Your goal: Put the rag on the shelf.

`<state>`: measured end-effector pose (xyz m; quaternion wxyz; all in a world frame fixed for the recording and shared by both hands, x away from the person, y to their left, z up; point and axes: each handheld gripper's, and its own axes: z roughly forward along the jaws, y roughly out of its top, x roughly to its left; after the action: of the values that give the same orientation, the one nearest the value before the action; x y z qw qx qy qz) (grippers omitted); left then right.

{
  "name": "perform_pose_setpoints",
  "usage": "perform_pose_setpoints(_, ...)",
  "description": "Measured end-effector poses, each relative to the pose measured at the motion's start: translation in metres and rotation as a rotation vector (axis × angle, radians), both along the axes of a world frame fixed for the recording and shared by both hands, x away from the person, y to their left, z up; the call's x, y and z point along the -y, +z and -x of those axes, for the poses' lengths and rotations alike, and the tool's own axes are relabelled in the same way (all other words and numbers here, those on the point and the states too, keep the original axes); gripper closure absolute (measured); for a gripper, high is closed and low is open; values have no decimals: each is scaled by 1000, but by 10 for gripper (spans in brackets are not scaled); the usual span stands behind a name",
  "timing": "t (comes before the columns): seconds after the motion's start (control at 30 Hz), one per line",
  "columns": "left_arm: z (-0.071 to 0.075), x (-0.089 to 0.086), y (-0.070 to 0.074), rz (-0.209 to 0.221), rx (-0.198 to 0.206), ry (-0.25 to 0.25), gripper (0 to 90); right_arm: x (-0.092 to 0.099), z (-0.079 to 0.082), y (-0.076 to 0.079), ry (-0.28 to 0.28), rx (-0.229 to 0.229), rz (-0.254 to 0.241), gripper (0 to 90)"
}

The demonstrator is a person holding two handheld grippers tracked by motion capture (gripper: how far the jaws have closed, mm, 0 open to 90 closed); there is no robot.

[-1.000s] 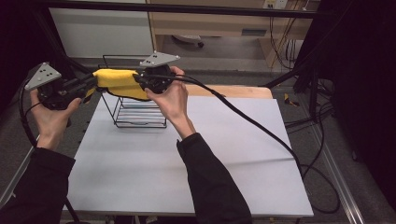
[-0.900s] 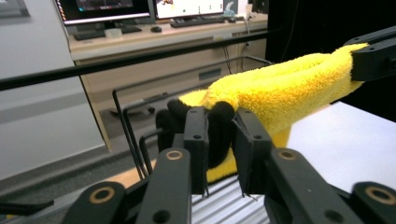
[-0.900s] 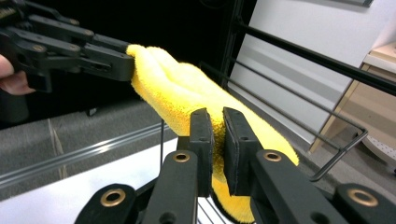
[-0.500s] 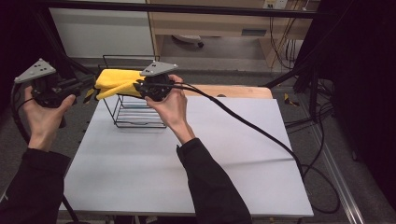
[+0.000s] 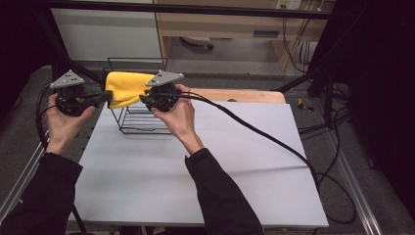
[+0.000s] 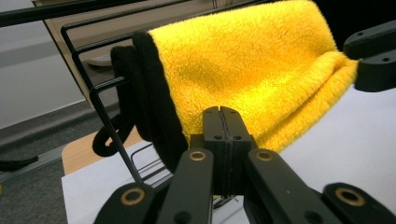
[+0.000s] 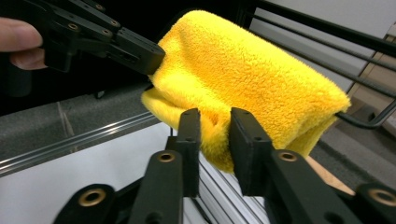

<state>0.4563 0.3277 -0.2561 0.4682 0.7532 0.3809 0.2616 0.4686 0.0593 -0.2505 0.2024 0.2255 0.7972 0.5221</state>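
A fluffy yellow towel (image 5: pixel 127 85) with a black edge lies folded over the top rail of a black wire rack (image 5: pixel 139 122) at the table's back left. My left gripper (image 5: pixel 108 96) points at the towel's left end. In the left gripper view its jaws (image 6: pixel 222 114) are shut pad to pad, with the towel (image 6: pixel 252 70) just behind the tips. My right gripper (image 5: pixel 143 98) reaches in from the right. In its own view it (image 7: pixel 215 121) has just been opening, and a fold of the towel (image 7: pixel 243 74) sits loosely between the parted pads.
The rack stands on a white table (image 5: pixel 195 176), with a wooden board (image 5: pixel 244 94) behind it. The right gripper's thick black cable (image 5: pixel 274 139) runs across the table to the right edge. A dark frame bar (image 5: pixel 195 9) spans the back.
The right hand has sunk with the towel, which now rests lower on the rack. The left gripper swung out to the left and came back to the towel's end.
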Motion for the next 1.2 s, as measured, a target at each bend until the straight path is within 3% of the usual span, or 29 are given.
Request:
perform_pose_setpoints(0.17, -4, 2, -6, -17, 0, 7, 900, -1, -1, 2, 10, 7, -40, 645)
perform_pose_setpoints(0.4, -6, 3, -12, -17, 3, 10, 900, -6, -8, -17, 0, -64, -43, 876)
perform_pose_setpoints(0.53, -9, 2, -18, -12, 0, 11, 900, -4, -16, -30, -34, -100, -54, 900)
perform_pose_setpoints(0.7, -13, 1, -23, 7, -4, 19, 899, -4, -23, -39, -52, -92, -57, 900)
perform_pose_setpoints(0.83, -12, 0, -24, 20, 2, 15, 899, -3, -23, -40, -35, -82, -62, 863)
perform_pose_setpoints(0.97, -6, -2, -24, 20, 3, 7, 890, 4, -16, -37, -14, -66, -61, 770)
perform_pose_setpoints(1.03, -1, -3, -25, 21, 6, 2, 861, 8, -12, -35, -3, -49, -47, 726)
perform_pose_setpoints(1.2, 11, -7, -29, 18, -7, -4, 737, 23, 2, -32, 25, -68, -55, 607)
